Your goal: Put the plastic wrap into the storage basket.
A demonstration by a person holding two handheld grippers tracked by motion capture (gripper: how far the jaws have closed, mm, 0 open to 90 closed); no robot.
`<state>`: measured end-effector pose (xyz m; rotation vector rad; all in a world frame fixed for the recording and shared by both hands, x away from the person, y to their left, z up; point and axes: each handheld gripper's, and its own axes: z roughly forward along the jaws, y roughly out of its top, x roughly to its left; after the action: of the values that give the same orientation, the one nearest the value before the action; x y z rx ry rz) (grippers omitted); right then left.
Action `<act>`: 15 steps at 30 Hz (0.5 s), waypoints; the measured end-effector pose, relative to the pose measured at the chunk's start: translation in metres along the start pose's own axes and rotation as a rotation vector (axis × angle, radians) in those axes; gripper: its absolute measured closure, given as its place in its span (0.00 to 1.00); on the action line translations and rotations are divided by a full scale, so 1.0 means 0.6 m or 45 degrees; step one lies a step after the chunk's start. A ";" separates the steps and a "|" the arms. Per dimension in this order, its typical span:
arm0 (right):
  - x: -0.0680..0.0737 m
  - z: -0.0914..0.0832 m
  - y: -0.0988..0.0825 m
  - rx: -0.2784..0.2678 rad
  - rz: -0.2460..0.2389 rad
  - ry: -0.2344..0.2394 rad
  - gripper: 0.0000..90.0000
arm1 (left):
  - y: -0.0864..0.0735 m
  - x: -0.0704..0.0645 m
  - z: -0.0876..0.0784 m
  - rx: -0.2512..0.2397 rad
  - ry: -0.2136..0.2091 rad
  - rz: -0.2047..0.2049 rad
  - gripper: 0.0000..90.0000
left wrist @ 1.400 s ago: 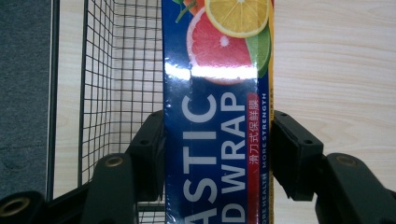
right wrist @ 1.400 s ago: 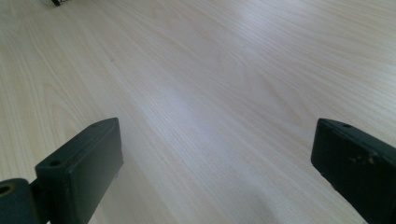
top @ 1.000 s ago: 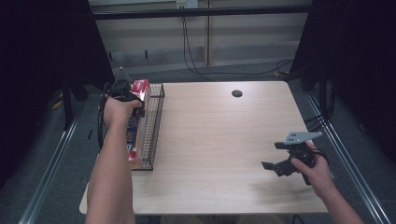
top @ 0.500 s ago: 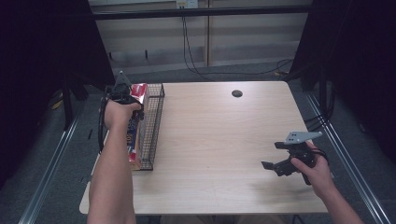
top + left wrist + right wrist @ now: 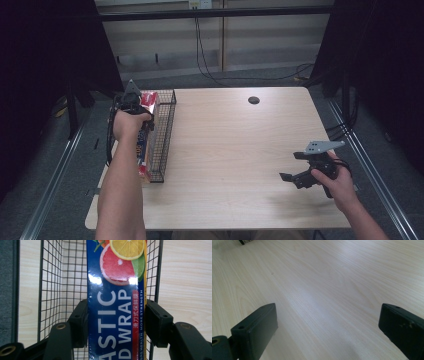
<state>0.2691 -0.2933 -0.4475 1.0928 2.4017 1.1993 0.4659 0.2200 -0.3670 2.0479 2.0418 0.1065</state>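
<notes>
Left gripper view, nearest first: the left gripper [image 5: 116, 322] has its two black jaws pressed against the long sides of a blue plastic-wrap carton [image 5: 116, 302] printed with citrus slices. The lettering is cut off at the frame's bottom edge and at the carton's left edge, so only part of the wording is legible. The carton's far end runs out past the top of the frame. Behind it, the black wire mesh basket [image 5: 62, 277] stands on the pale wood counter [image 5: 185, 277]; the carton sits over the basket's interior. Whether its underside touches the basket floor cannot be told.

Right gripper view: the right gripper [image 5: 328, 325] has its jaws spread wide with only bare counter grain [image 5: 332, 277] between them. A corner of the wire basket [image 5: 245, 242] is just visible at the top left, mostly cropped.

High view: the right gripper [image 5: 300, 177] is low over the counter's near right part, well apart from the basket. The left hand [image 5: 127, 122] and left gripper [image 5: 132, 102] are above the basket [image 5: 167, 130] at the counter's left edge. The forearm covers most of the carton [image 5: 143, 147]; a red item [image 5: 149, 98] at the basket's far end is too blurred to identify. Farther off, a dark round hole [image 5: 253, 100] lies near the counter's far edge [image 5: 240, 90].
</notes>
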 end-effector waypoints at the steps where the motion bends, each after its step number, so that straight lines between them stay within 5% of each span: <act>1: 0.000 0.000 0.000 -0.001 -0.001 0.001 0.02 | 0.000 0.001 0.002 0.008 0.003 0.010 0.49; 15: 0.000 0.000 0.000 0.000 -0.001 0.002 0.02 | 0.003 0.002 0.014 0.018 0.007 0.009 0.49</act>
<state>0.2689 -0.2934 -0.4474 1.0908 2.4034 1.2002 0.4693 0.2200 -0.3748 2.0652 2.0447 0.0989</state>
